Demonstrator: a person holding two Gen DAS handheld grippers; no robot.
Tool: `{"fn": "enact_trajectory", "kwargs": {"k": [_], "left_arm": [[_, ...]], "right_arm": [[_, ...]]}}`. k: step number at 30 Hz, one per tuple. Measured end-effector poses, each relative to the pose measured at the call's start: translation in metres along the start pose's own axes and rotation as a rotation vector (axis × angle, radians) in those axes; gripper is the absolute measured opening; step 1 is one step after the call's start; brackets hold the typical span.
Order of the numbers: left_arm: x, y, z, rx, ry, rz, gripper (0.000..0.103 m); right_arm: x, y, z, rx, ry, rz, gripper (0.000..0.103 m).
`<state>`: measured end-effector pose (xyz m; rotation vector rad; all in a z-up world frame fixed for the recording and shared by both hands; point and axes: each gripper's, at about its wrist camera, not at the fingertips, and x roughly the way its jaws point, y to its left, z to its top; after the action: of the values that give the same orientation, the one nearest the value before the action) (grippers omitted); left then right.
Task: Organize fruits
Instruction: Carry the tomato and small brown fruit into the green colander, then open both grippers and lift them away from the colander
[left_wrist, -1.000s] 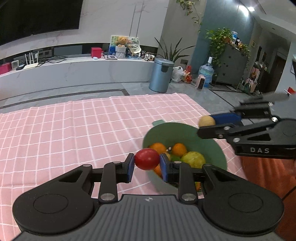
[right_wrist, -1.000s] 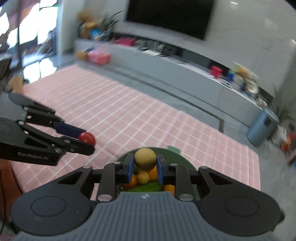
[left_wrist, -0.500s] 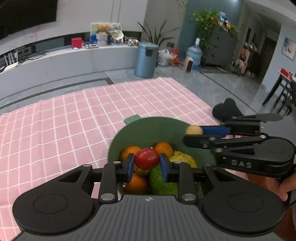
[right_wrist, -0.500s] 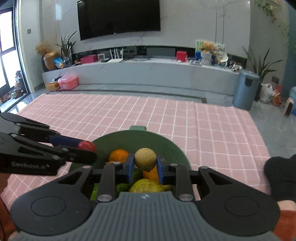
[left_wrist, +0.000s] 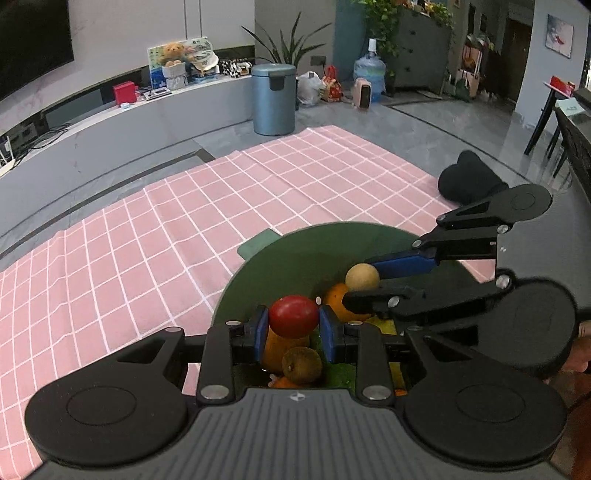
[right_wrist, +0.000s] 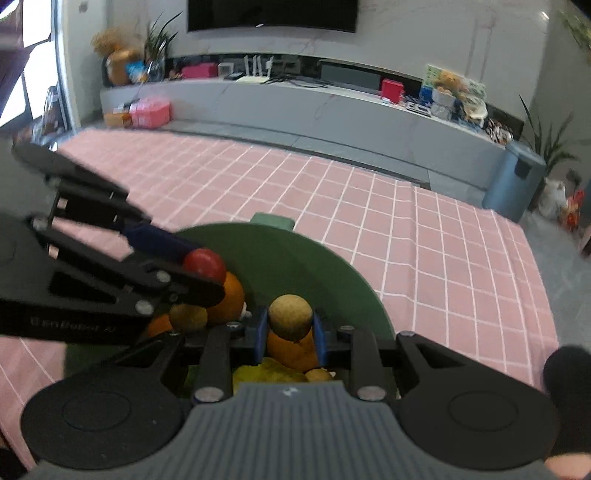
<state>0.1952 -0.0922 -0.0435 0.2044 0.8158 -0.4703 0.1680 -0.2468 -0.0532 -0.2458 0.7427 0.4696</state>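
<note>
My left gripper (left_wrist: 293, 321) is shut on a red round fruit (left_wrist: 293, 316) and holds it over the green bowl (left_wrist: 295, 251). My right gripper (right_wrist: 290, 326) is shut on a tan round fruit (right_wrist: 290, 322) over the same bowl (right_wrist: 295, 254). The bowl holds oranges (right_wrist: 229, 299), a small brown fruit (left_wrist: 301, 365), a yellow fruit (right_wrist: 266, 373) and something green. In the left wrist view the right gripper (left_wrist: 364, 278) comes in from the right with the tan fruit (left_wrist: 362, 277). In the right wrist view the left gripper (right_wrist: 203, 264) comes in from the left with the red fruit (right_wrist: 204, 263).
The bowl stands on a pink checked cloth (left_wrist: 166, 229) spread over the table. A blue-grey bin (left_wrist: 273, 99) and a long grey TV bench (right_wrist: 295, 107) stand beyond it. A black-gloved hand (left_wrist: 469, 181) shows at the right.
Both grippers have moved in over the bowl and lower, closer to the fruit pile and to each other. Each still holds its fruit.
</note>
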Motion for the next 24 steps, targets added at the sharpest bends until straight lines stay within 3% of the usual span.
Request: {"fn": "enact_trajectory", "kwargs": {"k": [4, 18, 21, 24], "left_arm": [[0.007, -0.001, 0.0, 0.004, 0.015, -0.005, 0.033], [0.019, -0.001, 0.011, 0.032, 0.033, -0.019, 0.033], [0.02, 0.002, 0.011, 0.014, 0.028, -0.017, 0.045], [0.013, 0.006, 0.012, -0.021, 0.005, -0.021, 0.047]], "right_arm": [[0.006, 0.004, -0.004, -0.041, 0.015, -0.001, 0.022], [0.011, -0.001, -0.005, -0.01, 0.018, 0.005, 0.022], [0.008, -0.003, -0.005, -0.003, 0.005, 0.004, 0.022], [0.007, -0.002, -0.004, 0.001, -0.003, 0.002, 0.022]]}}
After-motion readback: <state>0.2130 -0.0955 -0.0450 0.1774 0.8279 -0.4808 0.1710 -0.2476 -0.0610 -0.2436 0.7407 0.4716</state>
